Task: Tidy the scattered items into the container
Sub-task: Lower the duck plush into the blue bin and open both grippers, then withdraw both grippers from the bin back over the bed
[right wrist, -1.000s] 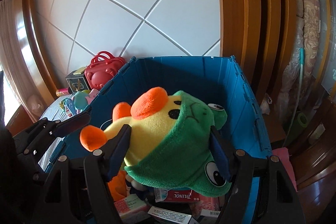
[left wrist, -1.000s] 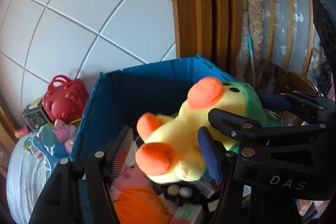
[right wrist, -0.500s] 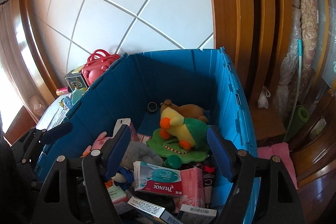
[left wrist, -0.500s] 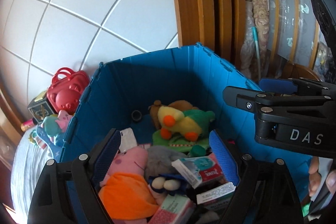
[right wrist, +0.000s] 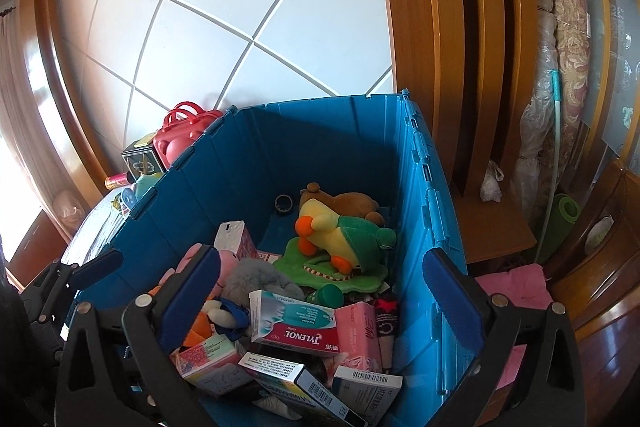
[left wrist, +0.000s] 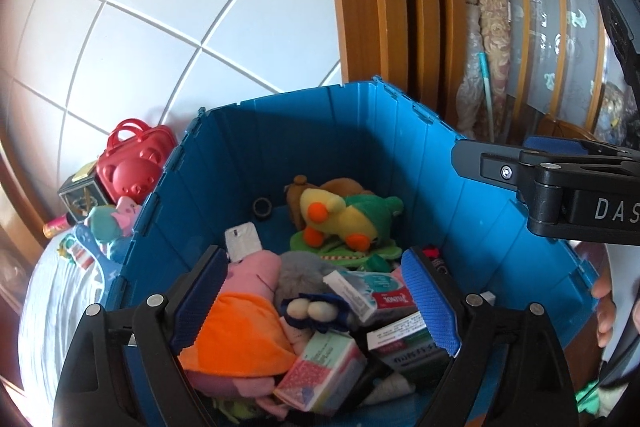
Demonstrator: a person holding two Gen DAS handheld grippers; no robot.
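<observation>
Lying on its side toward the far end of the blue bin [right wrist: 420, 163], the yellow duck toy [right wrist: 340, 233] in its green hood rests on a green cloth, against a brown plush behind it, so it sits in the centre of both frames. In front of it the bin is heaped with a pink pig plush [left wrist: 252, 275], a grey furry toy, a Tylenol box [right wrist: 294, 325], a pink packet and other cartons.

Both grippers hang above the near rim with nothing between their fingers: the left gripper [left wrist: 316, 303] has its blue pads spread wide over the pile, and the right gripper [right wrist: 316, 303] is spread just as wide. That empty, wide stance suits a drop just made, in my judgement, with the next item to be fetched.

More remains outside the bin at the left of each frame: a red handbag [left wrist: 134, 165], a dark cube box and a small pastel toy. The left view shows these fuller, plus the right gripper's arm crossing at the right edge. The right view alone shows the wooden floor, a pink cloth and a green roll beyond the bin's right wall.
</observation>
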